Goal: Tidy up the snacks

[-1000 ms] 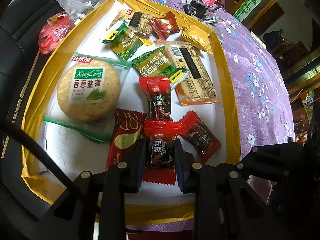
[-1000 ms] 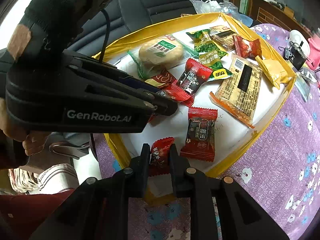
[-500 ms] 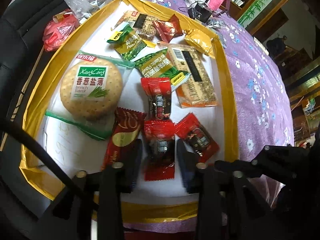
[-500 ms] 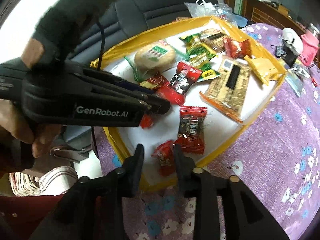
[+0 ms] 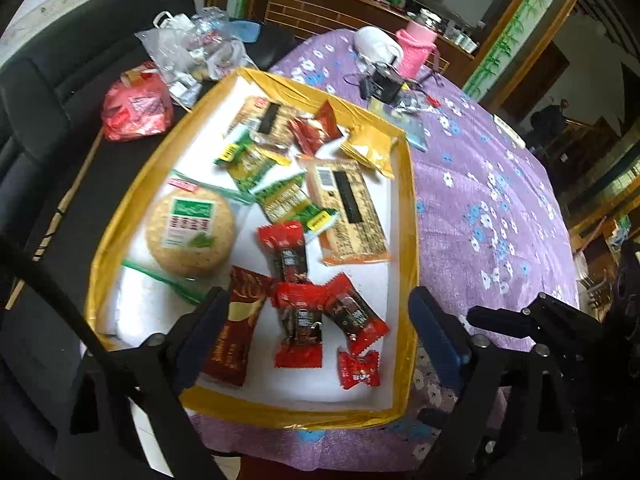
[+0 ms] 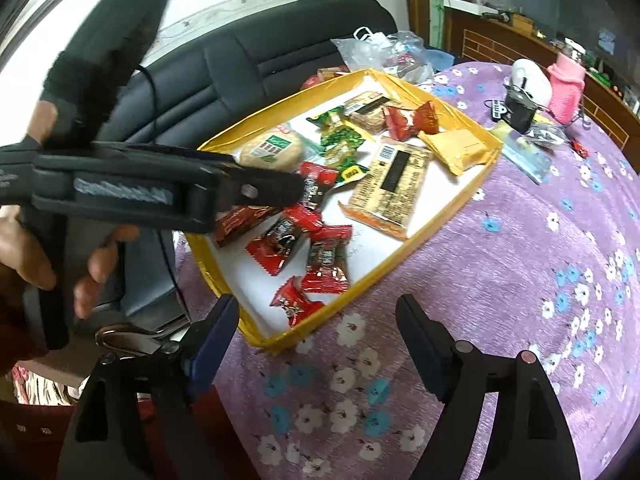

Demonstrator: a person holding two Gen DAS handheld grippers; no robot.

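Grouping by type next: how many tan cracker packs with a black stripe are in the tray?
2. One cracker pack lies right of centre in the yellow tray. The second pack is at the far end, beside a red packet. Overlapping wrappers could hide another.

Snack packets crowd the middle and far end of the yellow-rimmed tray [image 5: 412, 208], leaving bare white floor along its near edge and left corner, while the purple-clothed bench [image 6: 520, 264] beside it lies open.
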